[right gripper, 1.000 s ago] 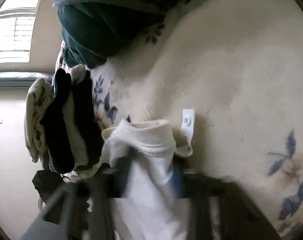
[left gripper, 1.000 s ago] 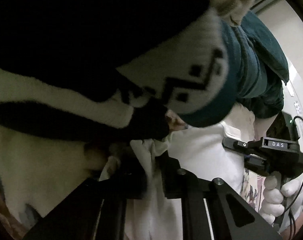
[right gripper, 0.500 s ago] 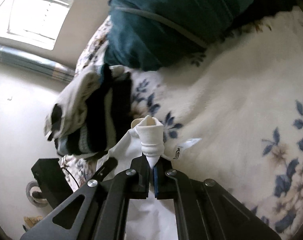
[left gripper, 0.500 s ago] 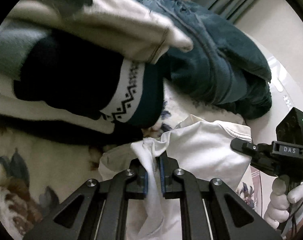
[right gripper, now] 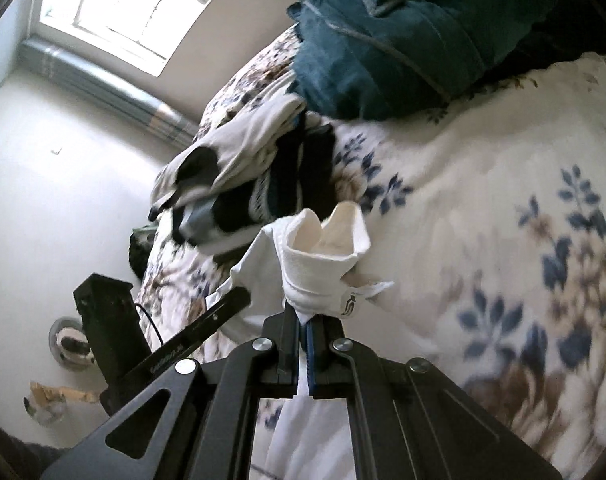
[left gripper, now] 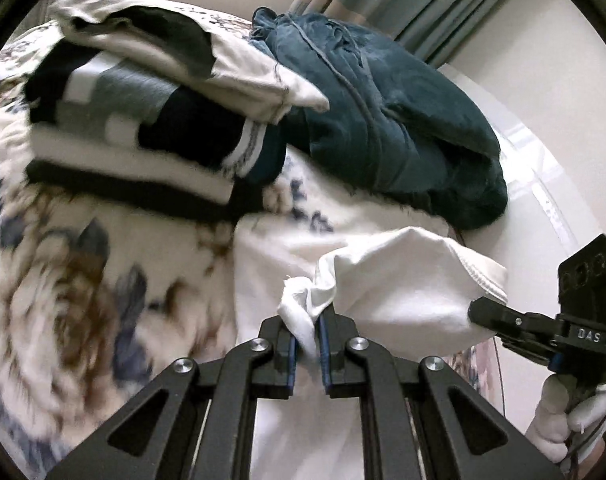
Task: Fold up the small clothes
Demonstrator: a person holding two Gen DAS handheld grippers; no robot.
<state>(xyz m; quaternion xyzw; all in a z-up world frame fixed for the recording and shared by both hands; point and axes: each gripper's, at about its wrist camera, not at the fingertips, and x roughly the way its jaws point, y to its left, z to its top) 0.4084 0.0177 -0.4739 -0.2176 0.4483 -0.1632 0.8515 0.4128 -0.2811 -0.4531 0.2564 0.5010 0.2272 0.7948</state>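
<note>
White garment (left gripper: 399, 292) hangs above the floral bed (right gripper: 483, 200), bunched edges pinched in the clenched left claw (left gripper: 306, 334) and clenched right claw (right gripper: 303, 332).

Your left hand-held gripper (left gripper: 306, 332) and right hand-held gripper (right gripper: 303, 330) are both clamped tight, angled downward; your gloved right hand (left gripper: 571, 424) sits at 4 o'clock.

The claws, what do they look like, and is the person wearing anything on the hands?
Both claws are matte black with triangular cut-outs, silver pivot screws and blue pads on the fingers. Seen from the left claw, the right claw carries a black box lettered DAS, with a thin black cable trailing. The hand holding it wears a white glove.
</note>
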